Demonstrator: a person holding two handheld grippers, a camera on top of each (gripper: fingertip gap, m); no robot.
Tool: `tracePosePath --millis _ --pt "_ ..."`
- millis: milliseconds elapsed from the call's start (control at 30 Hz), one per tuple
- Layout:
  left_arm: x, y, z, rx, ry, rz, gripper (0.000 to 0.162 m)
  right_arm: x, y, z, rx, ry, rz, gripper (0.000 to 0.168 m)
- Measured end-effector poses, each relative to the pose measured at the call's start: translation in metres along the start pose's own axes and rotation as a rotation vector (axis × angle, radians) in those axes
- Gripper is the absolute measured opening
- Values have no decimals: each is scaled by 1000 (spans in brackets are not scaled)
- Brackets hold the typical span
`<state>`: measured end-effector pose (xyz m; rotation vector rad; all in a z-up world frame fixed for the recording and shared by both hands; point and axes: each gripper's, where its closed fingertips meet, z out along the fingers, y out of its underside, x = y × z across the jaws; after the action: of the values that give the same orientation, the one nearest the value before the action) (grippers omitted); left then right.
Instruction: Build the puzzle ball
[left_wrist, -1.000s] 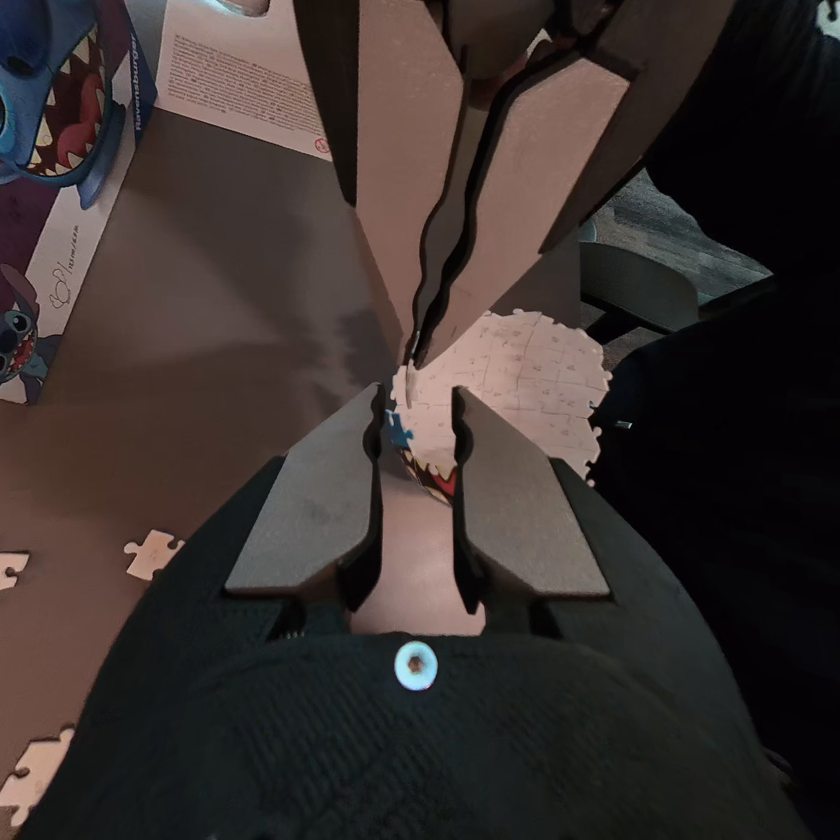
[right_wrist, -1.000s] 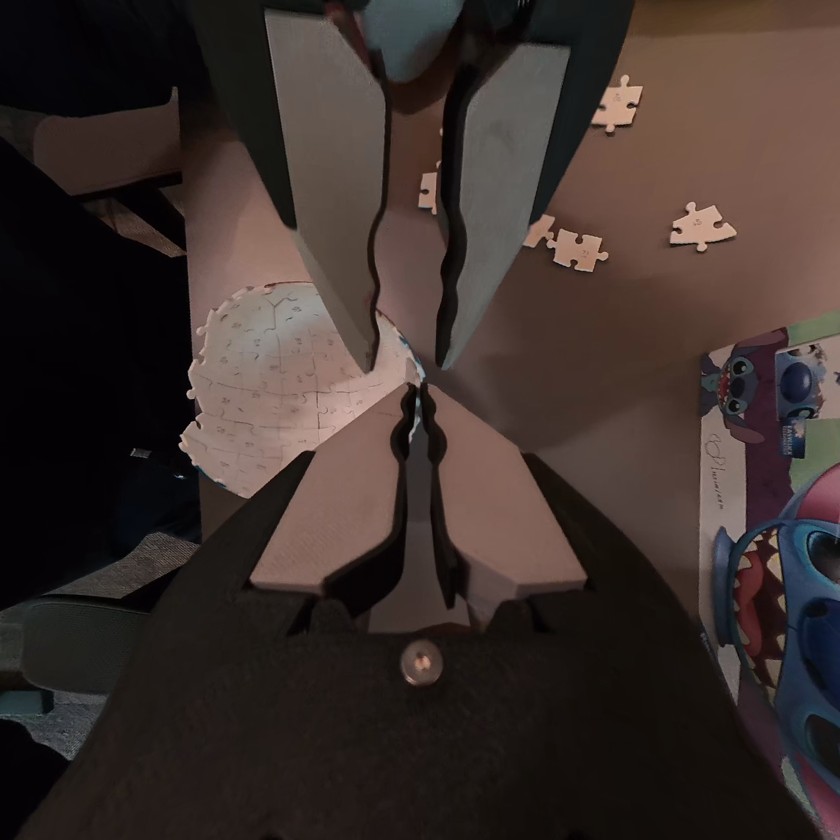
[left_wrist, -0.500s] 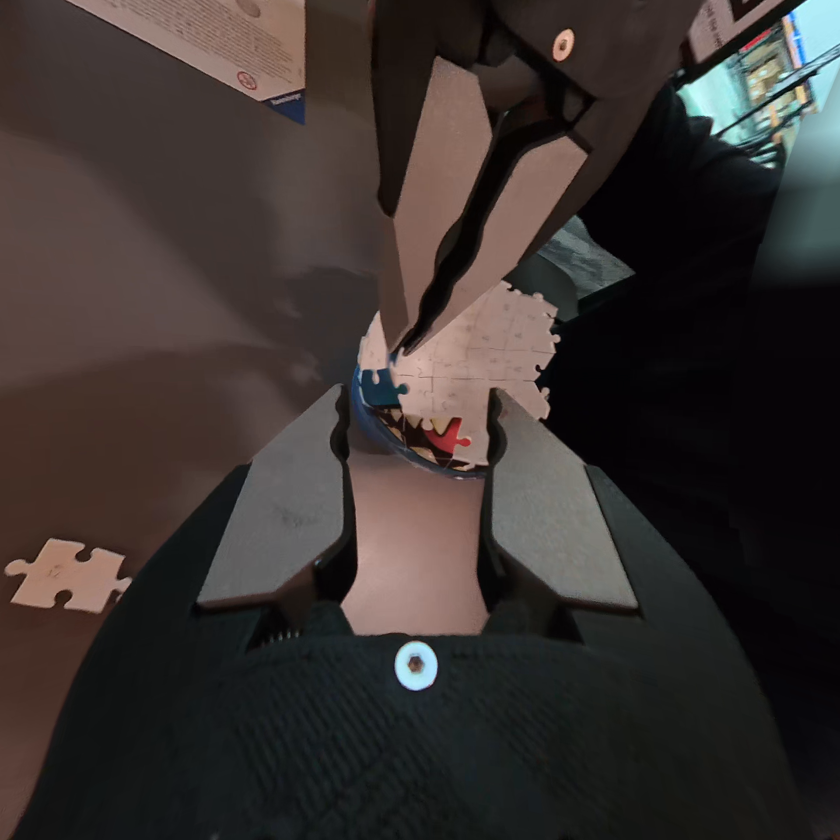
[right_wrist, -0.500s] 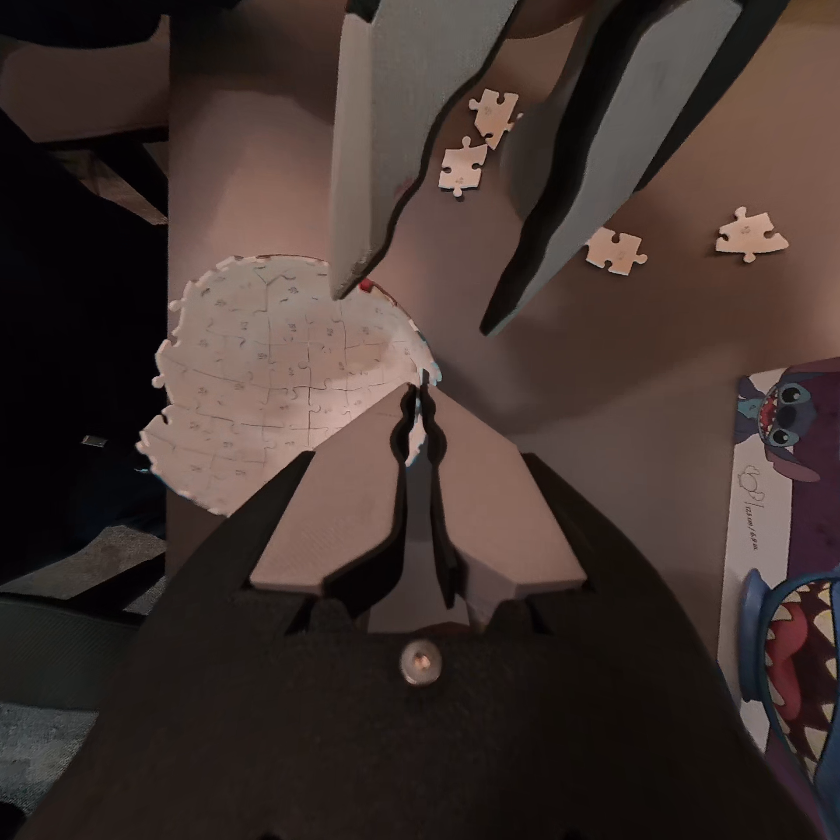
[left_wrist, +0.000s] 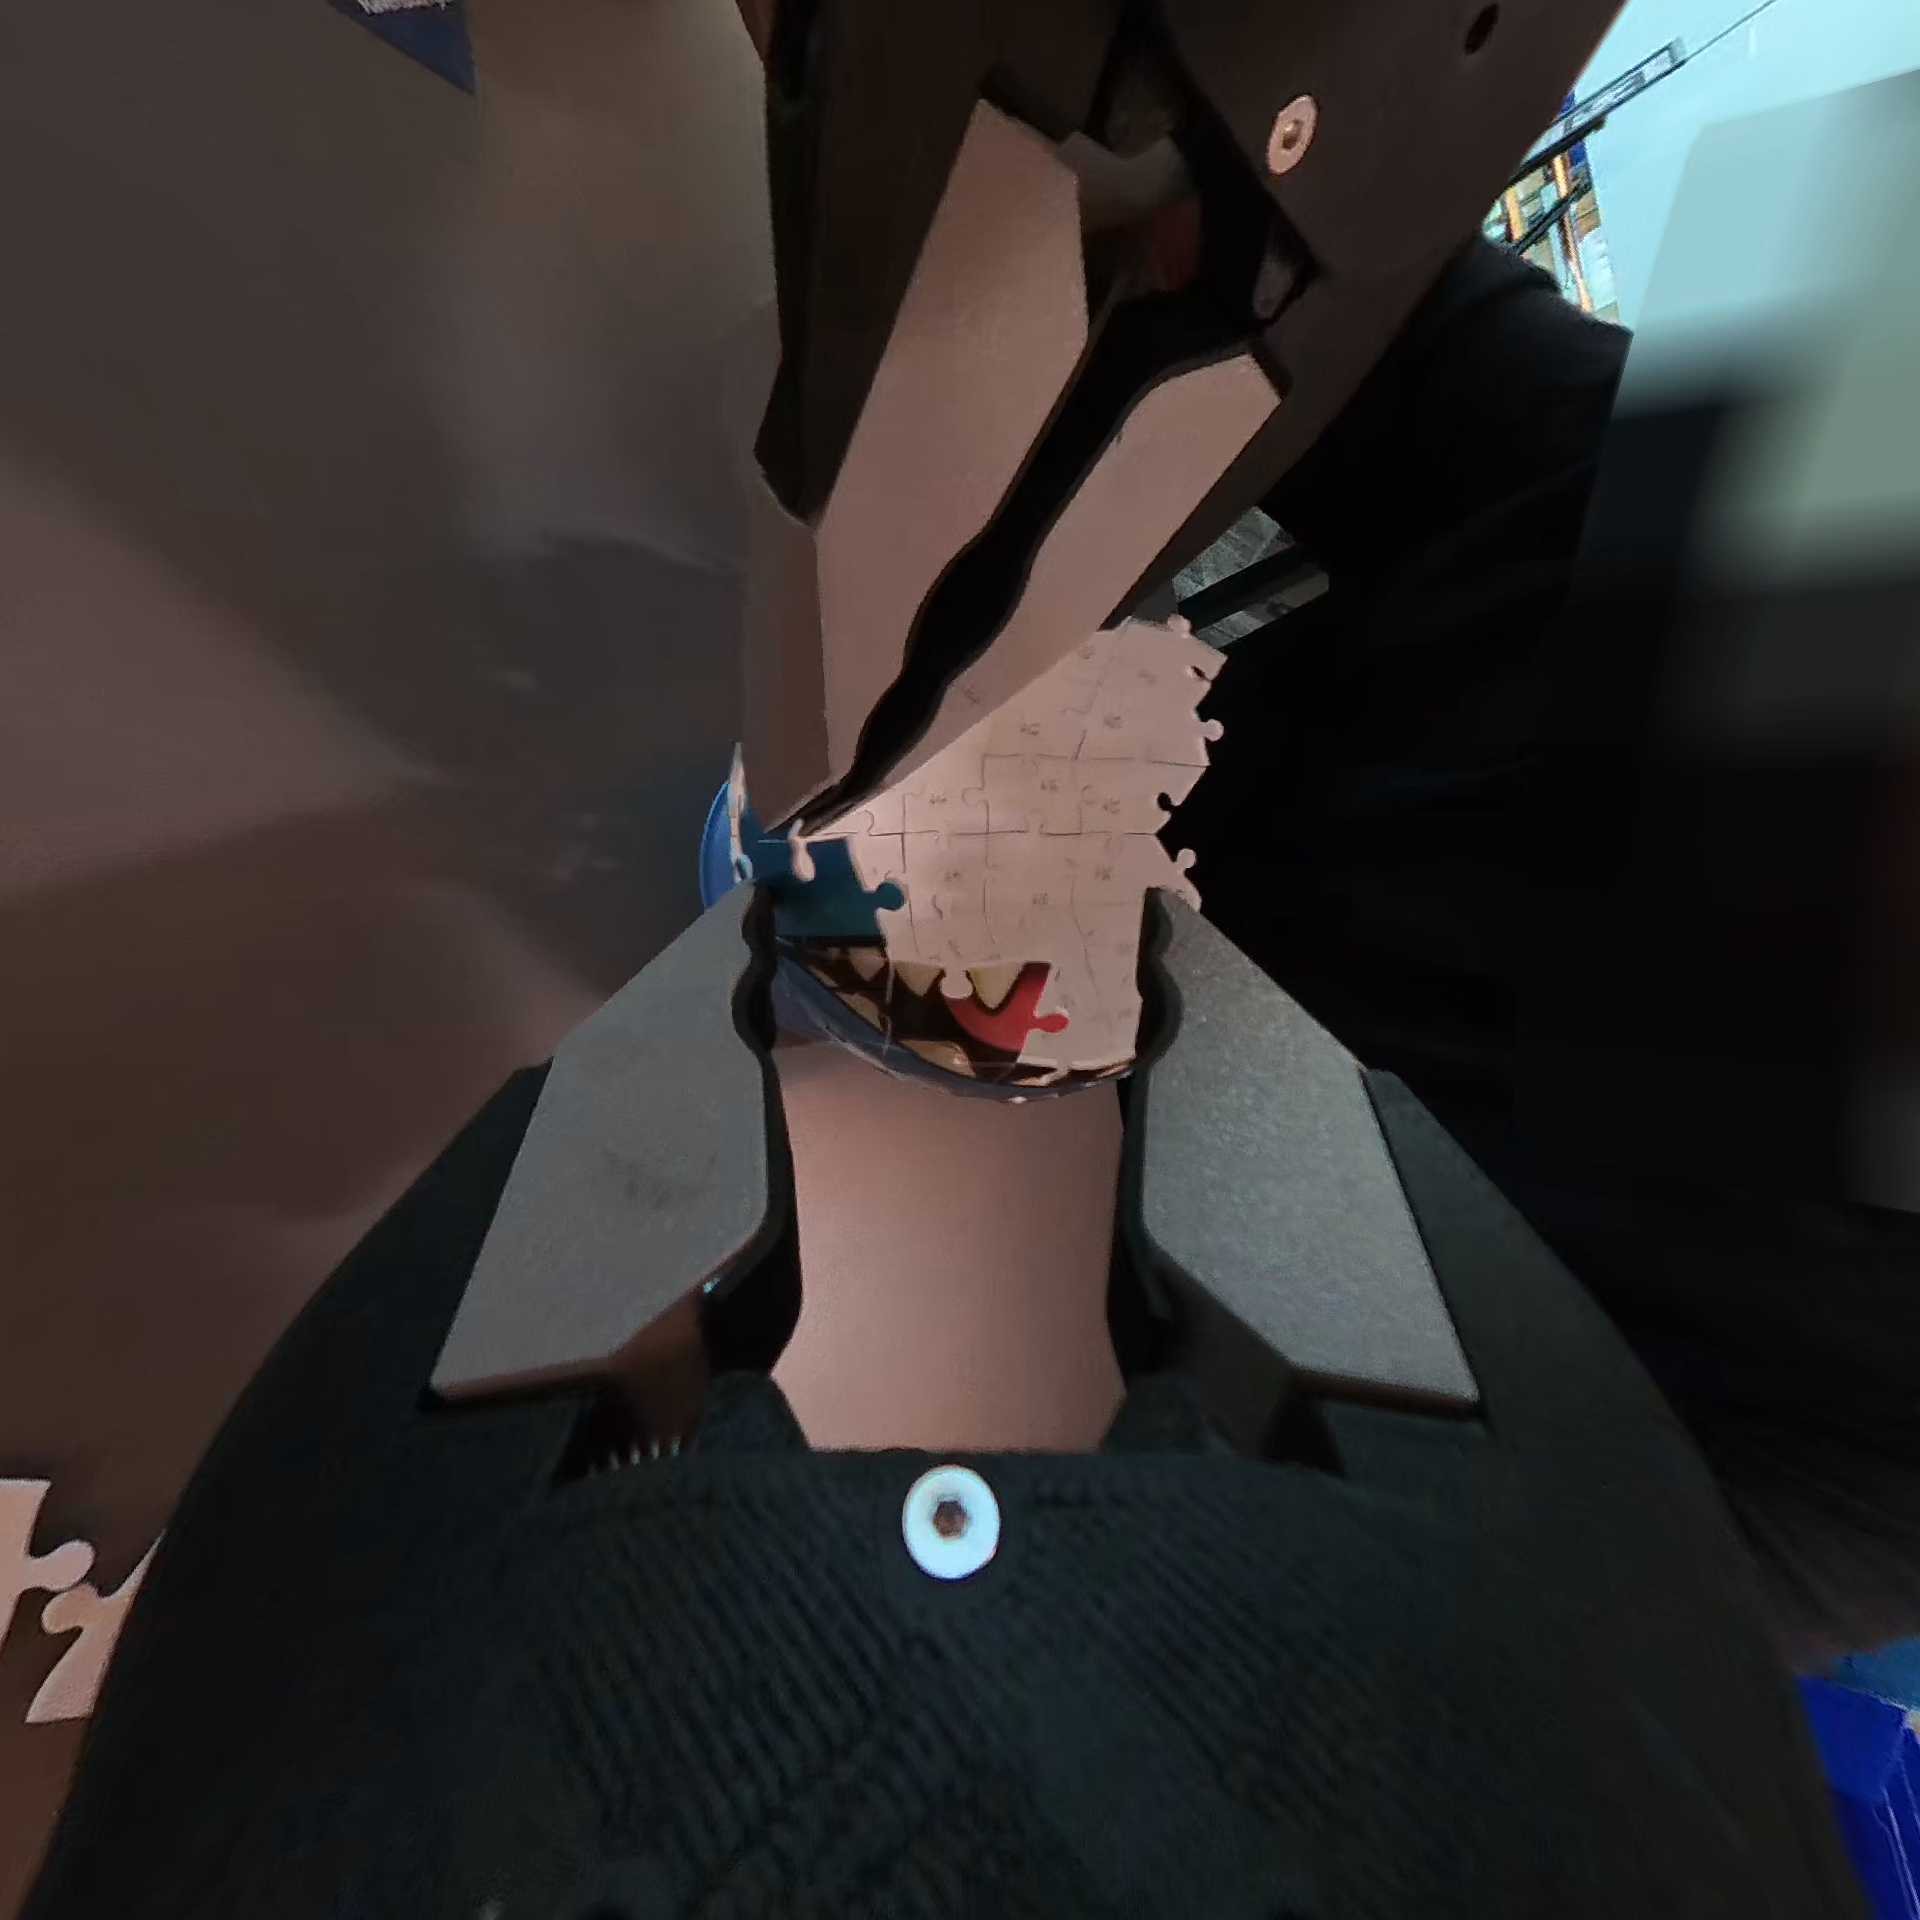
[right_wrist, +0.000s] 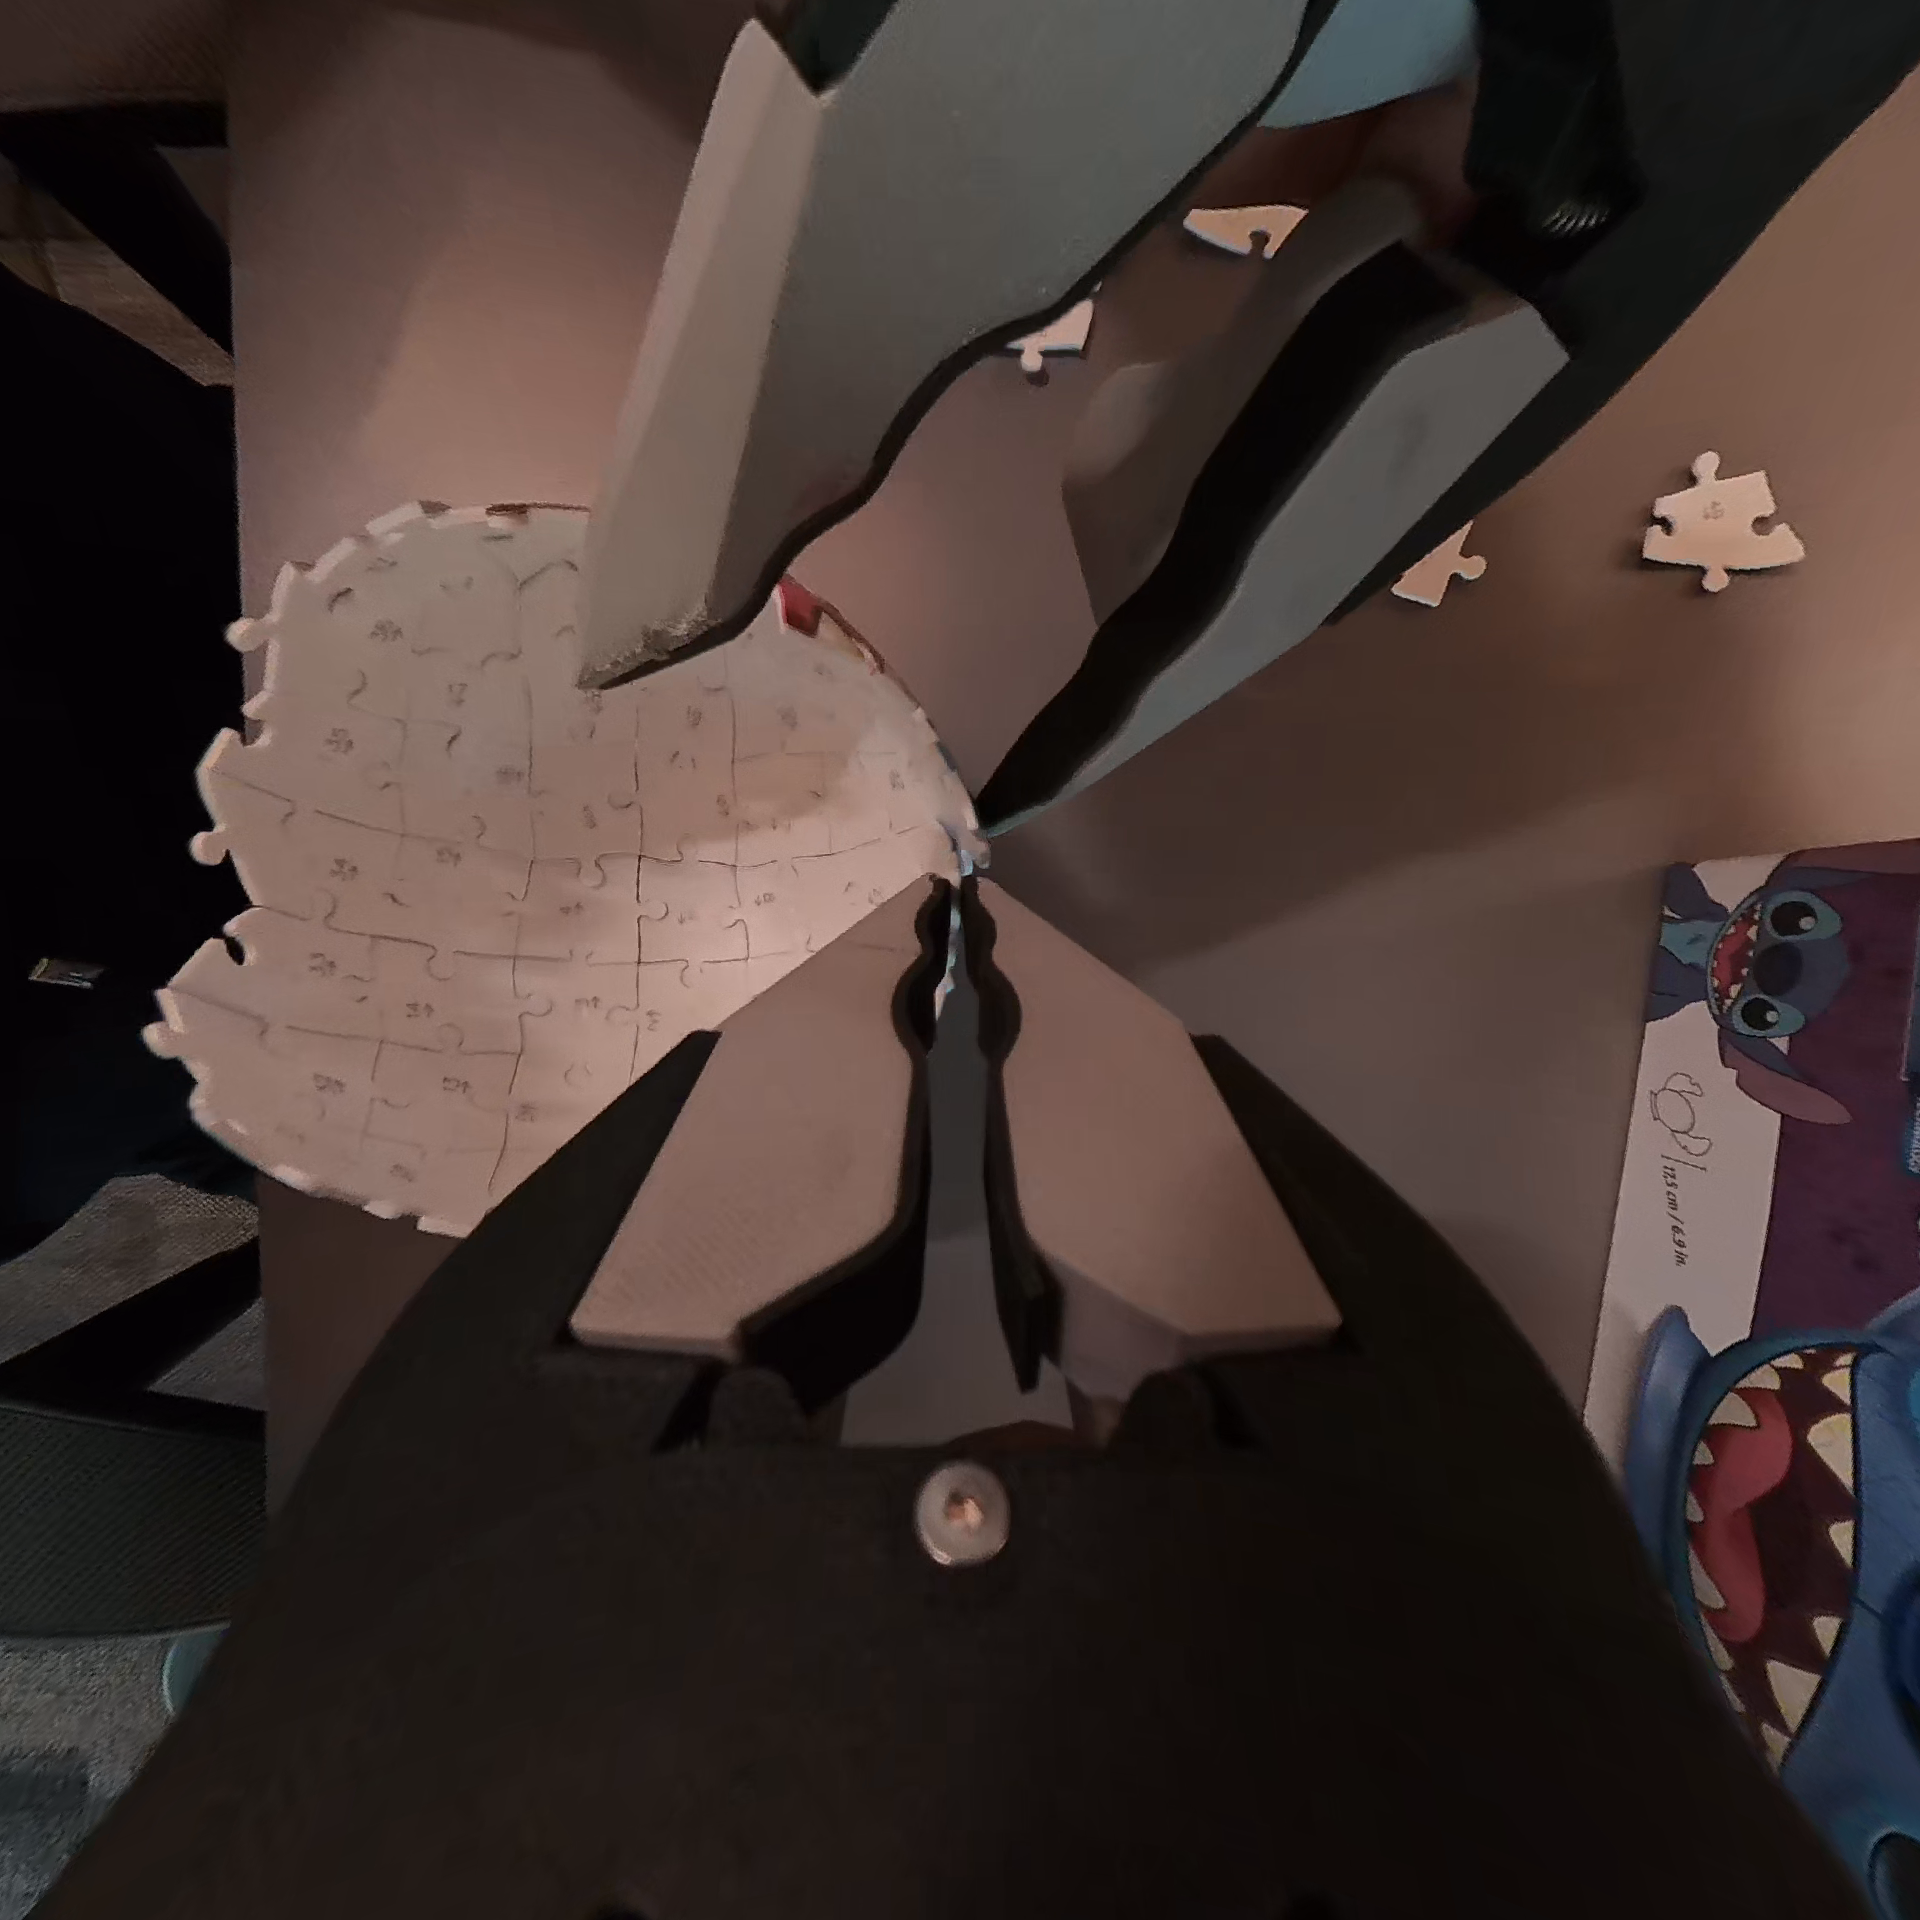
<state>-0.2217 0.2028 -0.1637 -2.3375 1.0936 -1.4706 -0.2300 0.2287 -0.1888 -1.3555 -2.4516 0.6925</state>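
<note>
The half-built puzzle ball (left_wrist: 1039, 862) is a bowl-shaped shell, white inside, with blue and toothed print outside; it also shows in the right wrist view (right_wrist: 468, 831). My left gripper (left_wrist: 954, 935) is open wide, its fingers either side of the shell's near wall. It enters the right wrist view (right_wrist: 810, 748) from the top. My right gripper (right_wrist: 954, 883) is shut on a thin puzzle piece held edge-on at the shell's rim. In the left wrist view the right gripper (left_wrist: 805, 821) comes down from the top, its tips at a blue piece (left_wrist: 831, 878) on the rim.
Loose white pieces (right_wrist: 1720, 520) lie on the brown table, and more show at the lower left of the left wrist view (left_wrist: 52, 1621). The puzzle box (right_wrist: 1766, 1091) lies at the right. The table edge and a chair (right_wrist: 104, 1507) are at the left.
My left gripper has opened wider and moved in until its fingers straddle the shell. The right gripper has stayed shut at the rim.
</note>
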Motion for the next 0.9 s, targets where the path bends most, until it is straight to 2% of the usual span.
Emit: tracePosePath --millis 600,900 --pt "-3 -1 0 -7 -51 -26 63 4 0 3 -26 70 -43 0" --pt "-9 -6 0 4 -161 -43 62 6 1 2 -13 102 -37 0"
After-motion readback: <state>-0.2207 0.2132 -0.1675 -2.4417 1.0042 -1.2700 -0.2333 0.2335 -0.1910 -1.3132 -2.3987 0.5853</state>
